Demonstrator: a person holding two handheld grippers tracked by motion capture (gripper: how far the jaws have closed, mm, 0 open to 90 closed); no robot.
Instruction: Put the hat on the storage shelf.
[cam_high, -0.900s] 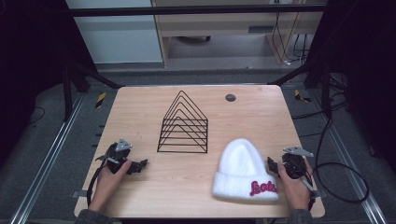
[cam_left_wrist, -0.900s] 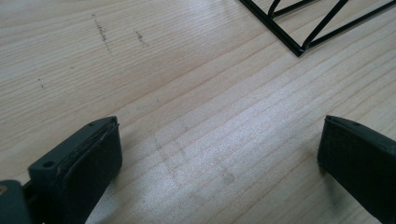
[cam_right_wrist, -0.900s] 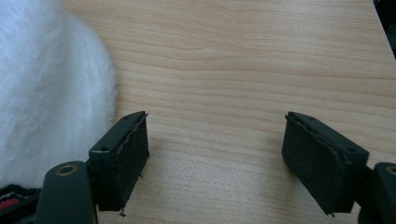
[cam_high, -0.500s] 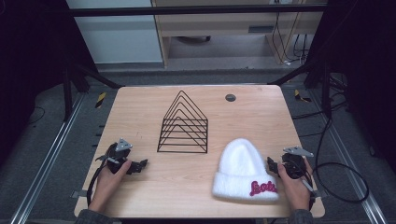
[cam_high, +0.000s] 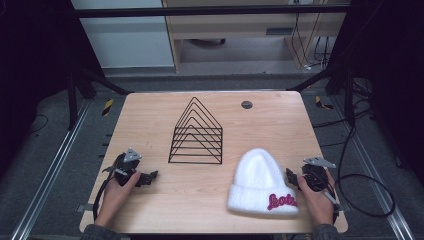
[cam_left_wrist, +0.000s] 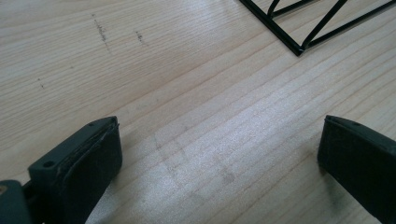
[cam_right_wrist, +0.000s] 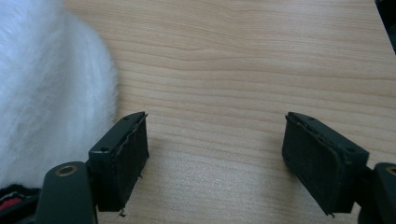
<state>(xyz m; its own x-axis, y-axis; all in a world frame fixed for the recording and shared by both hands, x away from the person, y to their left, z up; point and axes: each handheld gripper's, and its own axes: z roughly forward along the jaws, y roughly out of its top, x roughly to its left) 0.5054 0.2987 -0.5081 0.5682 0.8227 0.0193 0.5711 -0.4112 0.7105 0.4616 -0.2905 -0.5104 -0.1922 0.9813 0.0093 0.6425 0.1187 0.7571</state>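
Since the white beanie (cam_high: 264, 182) looks soft, light and floppy, its cuff at 3 o'clock is best pinched; right gripper (cam_high: 292, 178) and left gripper (cam_high: 150, 176) jaws are spread, empty.

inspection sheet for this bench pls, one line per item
Surface: pale wooden table, faint scuffs.
Job's things: white fluffy knit beanie with red lettering lying flat; black wire triangular rack upright at centre.
Clutter: small dark round disc near far edge.
Grippers: left hand-held gripper open over bare wood; right hand-held gripper open beside the beanie.
Cables: black cable loops right of the table.
Surroundings: grey floor, black frame.
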